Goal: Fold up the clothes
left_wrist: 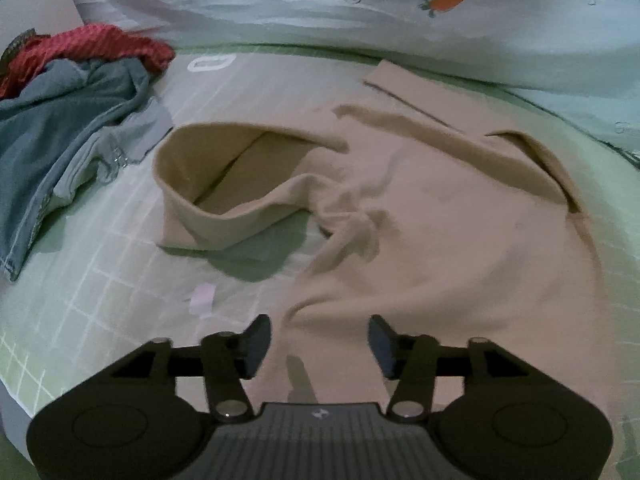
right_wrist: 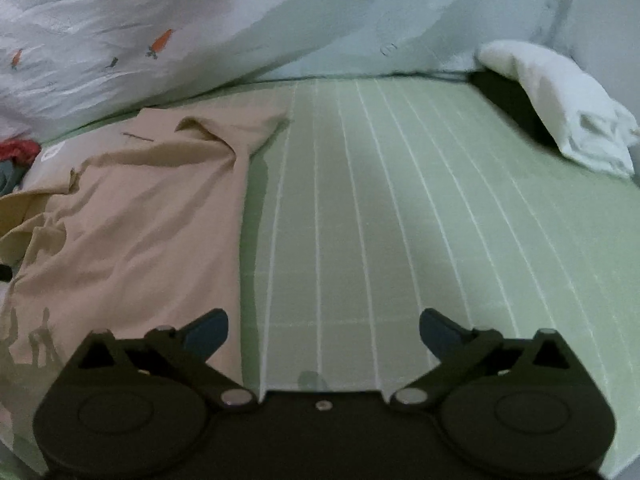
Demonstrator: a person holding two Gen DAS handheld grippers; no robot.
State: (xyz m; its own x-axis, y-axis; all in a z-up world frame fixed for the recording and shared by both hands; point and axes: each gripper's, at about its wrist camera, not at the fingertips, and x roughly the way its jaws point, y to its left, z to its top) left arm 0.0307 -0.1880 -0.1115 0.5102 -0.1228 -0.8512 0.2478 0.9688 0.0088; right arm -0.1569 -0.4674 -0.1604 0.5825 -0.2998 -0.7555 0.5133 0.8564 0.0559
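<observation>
A beige garment (left_wrist: 440,240) lies spread and rumpled on the green checked bed sheet (left_wrist: 100,272). One of its sleeves is folded over at the left and bunched wrinkles run through its middle. My left gripper (left_wrist: 318,336) hovers open over the near hem of the beige garment, nothing between its fingers. In the right wrist view the same beige garment (right_wrist: 132,220) fills the left side, its right edge running down the sheet. My right gripper (right_wrist: 323,330) stands wide open just past that edge, above the bare green sheet (right_wrist: 380,220).
A heap of blue-grey clothes (left_wrist: 68,140) and a red garment (left_wrist: 100,46) sits at the far left. A pale quilt with carrot prints (left_wrist: 360,12) is bunched along the back. A folded white cloth (right_wrist: 560,104) lies at the far right. A small white label (left_wrist: 202,298) lies on the sheet.
</observation>
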